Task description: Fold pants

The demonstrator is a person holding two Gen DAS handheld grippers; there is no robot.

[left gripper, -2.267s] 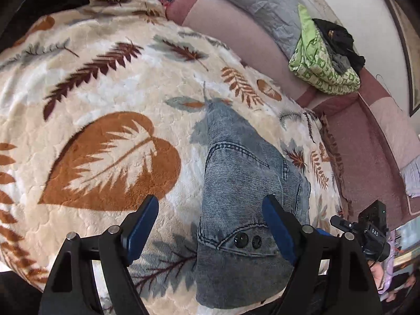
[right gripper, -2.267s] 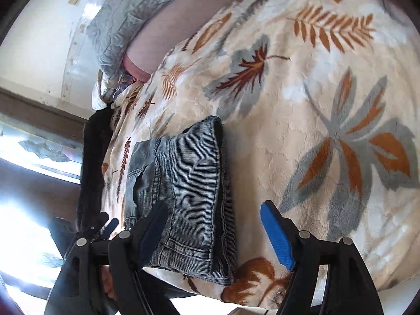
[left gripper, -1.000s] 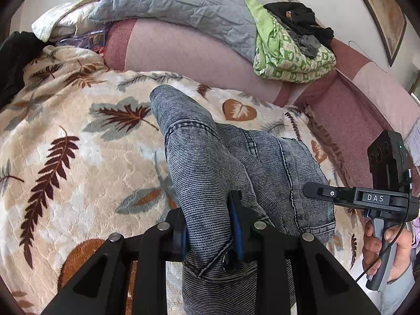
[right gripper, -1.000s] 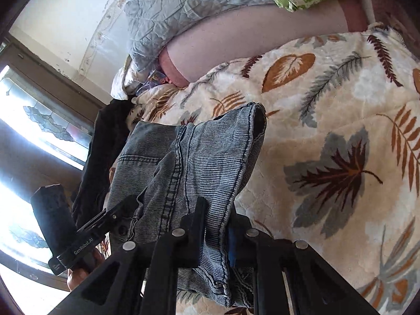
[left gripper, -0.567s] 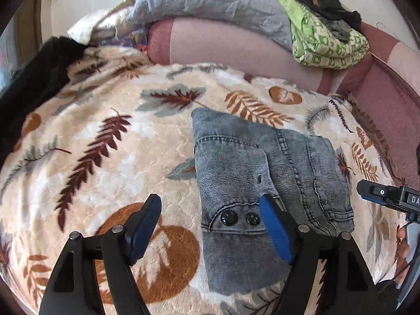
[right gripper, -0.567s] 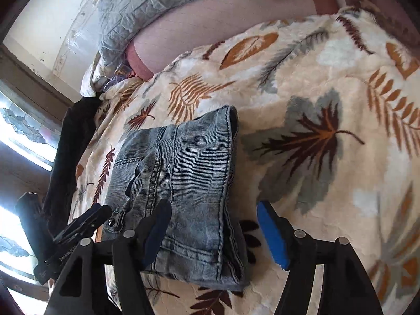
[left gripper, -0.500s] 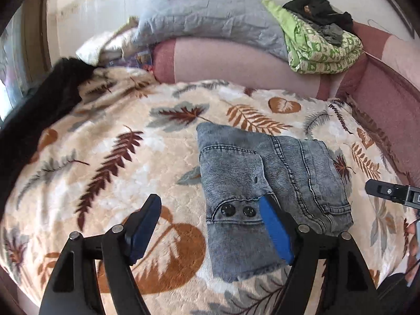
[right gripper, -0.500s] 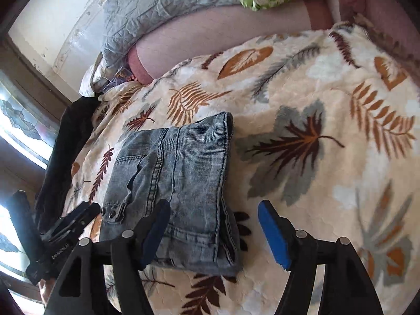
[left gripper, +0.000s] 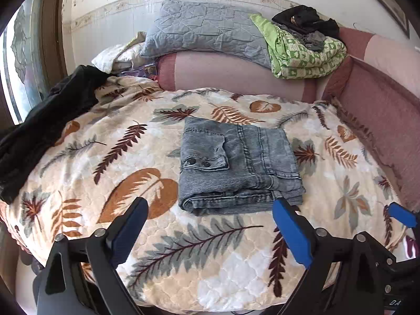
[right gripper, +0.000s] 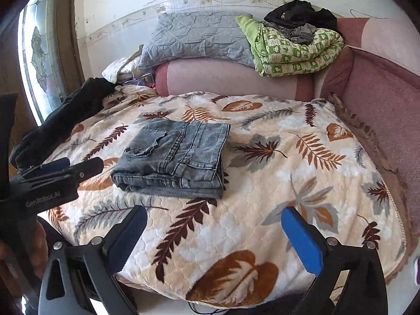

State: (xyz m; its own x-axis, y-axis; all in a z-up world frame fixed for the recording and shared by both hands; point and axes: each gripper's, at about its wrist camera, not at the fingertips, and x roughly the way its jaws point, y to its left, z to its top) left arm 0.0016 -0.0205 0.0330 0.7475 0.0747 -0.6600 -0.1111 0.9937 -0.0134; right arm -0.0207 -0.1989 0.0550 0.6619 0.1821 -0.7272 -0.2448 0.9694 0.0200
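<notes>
Pants [left gripper: 237, 164] released, both jaws opening

We see bare blanket [left gripper: 210, 249] all round the folded pants [left gripper: 236, 168]. At ten o'clock a black garment [left gripper: 44, 126] crowds the edge; at twelve the bolster [left gripper: 223, 73] and piled bedding [left gripper: 307, 52] block passage.

The lower layers of the folded pants [left gripper: 236, 162] lie under the top layer, so how they are stacked cannot be told. In the left wrist view the right gripper [left gripper: 401, 215] is cut off by the picture's edge, only one blue finger tip showing. The black garment [right gripper: 65, 120] runs out past the bed's left side, its shape unclear.
</notes>
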